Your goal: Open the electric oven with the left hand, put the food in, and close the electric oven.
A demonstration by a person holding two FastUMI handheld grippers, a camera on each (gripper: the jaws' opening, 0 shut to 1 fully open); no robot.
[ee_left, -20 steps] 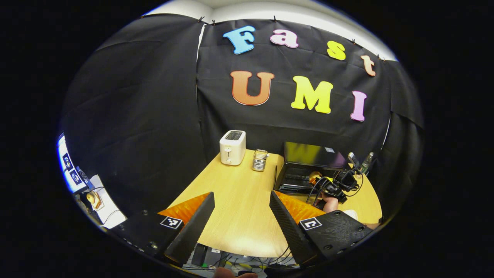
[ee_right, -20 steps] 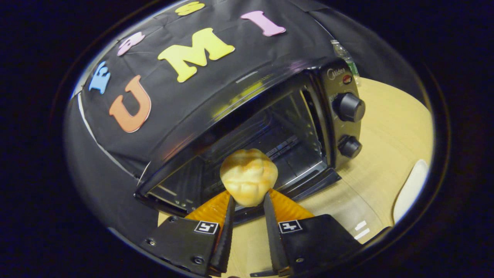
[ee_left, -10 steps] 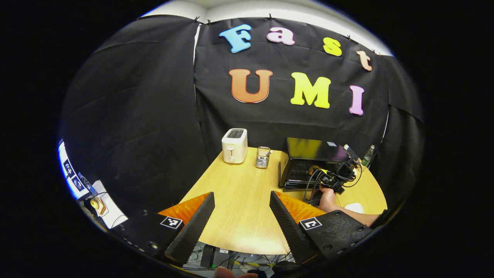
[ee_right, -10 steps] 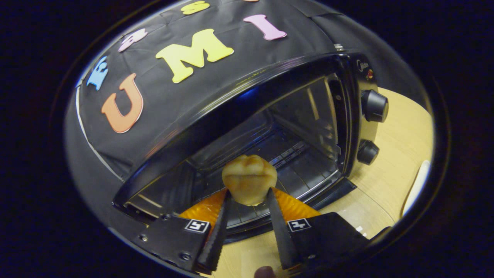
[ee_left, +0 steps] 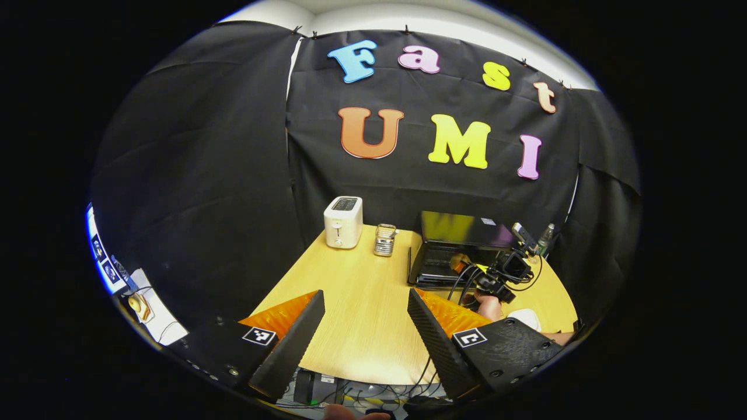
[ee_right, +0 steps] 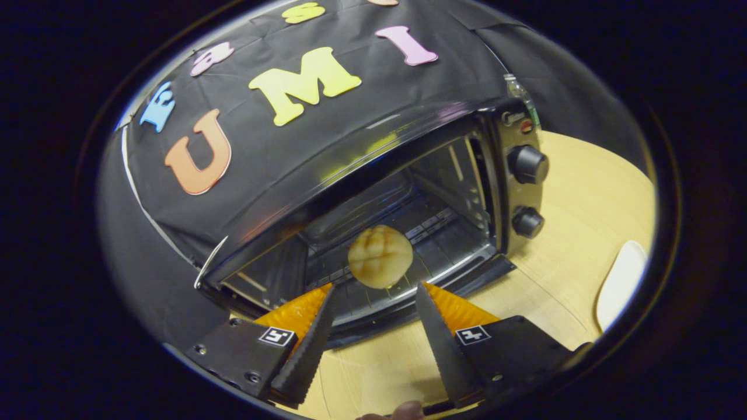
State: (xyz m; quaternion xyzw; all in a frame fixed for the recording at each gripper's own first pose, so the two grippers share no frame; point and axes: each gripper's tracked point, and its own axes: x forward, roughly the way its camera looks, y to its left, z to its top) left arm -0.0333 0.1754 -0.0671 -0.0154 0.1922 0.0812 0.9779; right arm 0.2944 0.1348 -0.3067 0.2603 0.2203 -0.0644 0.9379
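Half a second ago the right gripper [ee_right: 373, 326] was clamped on the bun [ee_right: 380, 265]; now its fingers stand apart and the bun lies free on the oven [ee_right: 373, 192] rack, ahead of the tips and touching neither.

Left gripper view: the left gripper [ee_left: 365, 326] hangs over the near edge of the table [ee_left: 356, 303], fingers wide apart and holding nothing, much as it was. Far across the table the oven [ee_left: 461, 233] sits with its door down, and the other gripper [ee_left: 496, 277], held in a hand [ee_left: 487, 303], is at its mouth. A toaster [ee_left: 343, 221] and a small metal holder [ee_left: 385, 240] stand to the left of the oven, well apart from it. A white plate [ee_left: 525, 318] lies near the hand.

Right gripper view: the oven cavity is open, the bun resting towards the front of the rack. Two knobs [ee_right: 528, 164] sit on the panel at the right.

Progress, as I judge it: door opened and food put in; what remains is drawing the right gripper clear and closing the door.

Writing: a logo sits at the top of the panel, too small to read with certainty. The squares on the gripper bodies are markers, not text.
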